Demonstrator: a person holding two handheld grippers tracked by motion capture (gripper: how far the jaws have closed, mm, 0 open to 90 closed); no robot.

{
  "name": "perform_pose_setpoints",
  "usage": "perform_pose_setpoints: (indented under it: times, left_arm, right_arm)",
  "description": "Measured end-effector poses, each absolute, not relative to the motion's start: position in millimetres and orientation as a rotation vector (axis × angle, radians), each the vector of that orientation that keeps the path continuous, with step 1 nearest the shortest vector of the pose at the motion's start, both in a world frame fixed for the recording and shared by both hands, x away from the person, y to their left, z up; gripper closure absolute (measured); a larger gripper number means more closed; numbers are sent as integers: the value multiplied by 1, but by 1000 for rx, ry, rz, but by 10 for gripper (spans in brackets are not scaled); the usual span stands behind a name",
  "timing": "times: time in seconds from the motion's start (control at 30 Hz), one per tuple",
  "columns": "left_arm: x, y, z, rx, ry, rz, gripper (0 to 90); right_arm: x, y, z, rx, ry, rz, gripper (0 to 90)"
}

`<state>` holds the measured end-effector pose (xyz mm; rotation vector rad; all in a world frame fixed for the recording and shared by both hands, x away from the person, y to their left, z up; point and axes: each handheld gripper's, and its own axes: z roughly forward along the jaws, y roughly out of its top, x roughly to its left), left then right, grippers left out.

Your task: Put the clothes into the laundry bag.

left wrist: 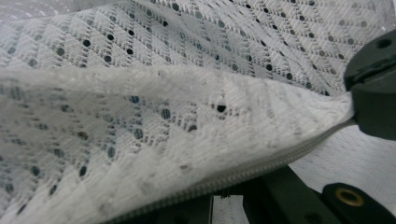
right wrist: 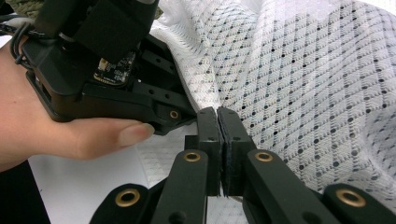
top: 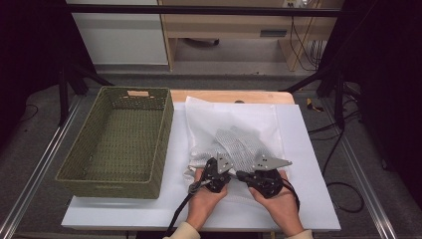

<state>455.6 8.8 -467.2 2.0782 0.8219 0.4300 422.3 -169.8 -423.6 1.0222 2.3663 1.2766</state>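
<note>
- Mesh laundry bag [top: 238,142], white with zipper: 1
- Woven basket [top: 117,144], olive green: 1
- White sheet [top: 298,164] covering the worktop: 1
- Handheld grippers: 2, left gripper [top: 222,167] and right gripper [top: 247,175]
- Hands: 2, one per gripper

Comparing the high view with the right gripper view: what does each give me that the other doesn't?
High view alone: the green woven basket left of the work, and the white sheet covering the table. Right gripper view alone: the right gripper with its fingers pressed together at the fabric's edge, and a circuit board on the left gripper. Both show the white mesh bag and the left hand.
</note>
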Motion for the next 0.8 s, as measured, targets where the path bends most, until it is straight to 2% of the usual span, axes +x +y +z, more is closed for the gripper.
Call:
perform_pose_setpoints:
  times: [0.8]
  left_arm:
    - [475,7,-465,2084,857,453,900]
  right_arm:
    - [426,-181,-422,1049,2335,1268,891]
